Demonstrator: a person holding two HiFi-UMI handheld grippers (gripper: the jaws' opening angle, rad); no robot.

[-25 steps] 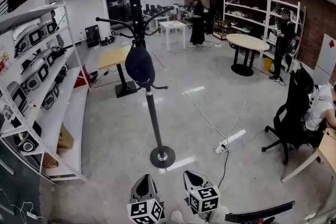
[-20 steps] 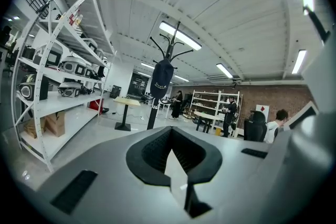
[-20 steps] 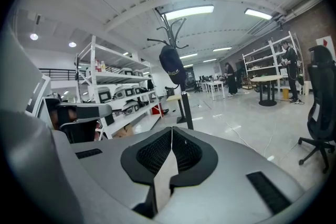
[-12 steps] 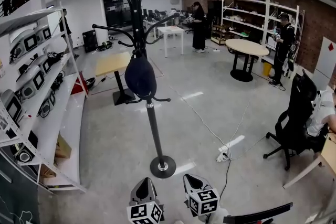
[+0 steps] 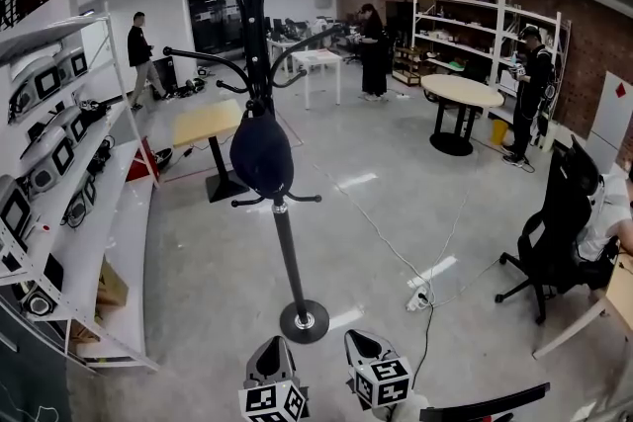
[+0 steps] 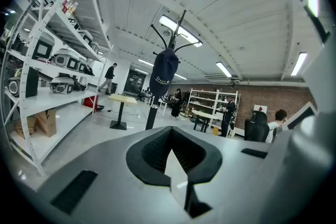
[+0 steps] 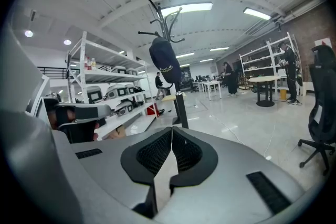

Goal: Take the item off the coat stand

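A black coat stand [image 5: 288,257] rises from a round base [image 5: 304,320] on the floor straight ahead of me. A dark navy cap [image 5: 261,156] hangs on one of its lower hooks. My left gripper [image 5: 272,358] and right gripper [image 5: 360,347] sit side by side at the bottom of the head view, short of the base. Both are shut with nothing between the jaws. In the left gripper view the gripper [image 6: 171,132] points at the cap [image 6: 163,72], which hangs well beyond it. From the right gripper [image 7: 171,132] the cap [image 7: 164,62] also shows far off on the stand [image 7: 180,110].
White shelving [image 5: 61,212] with devices lines the left wall. A power strip and cable [image 5: 420,295] lie on the floor to the right of the stand. A seated person in an office chair [image 5: 554,237] is at the right. A wood-top table [image 5: 208,124], a round table [image 5: 462,92] and standing people are farther back.
The head view has shifted a little, so the stand sits slightly lower and nearer. A person has come into view at the back left. Both grippers keep their place and stay shut.
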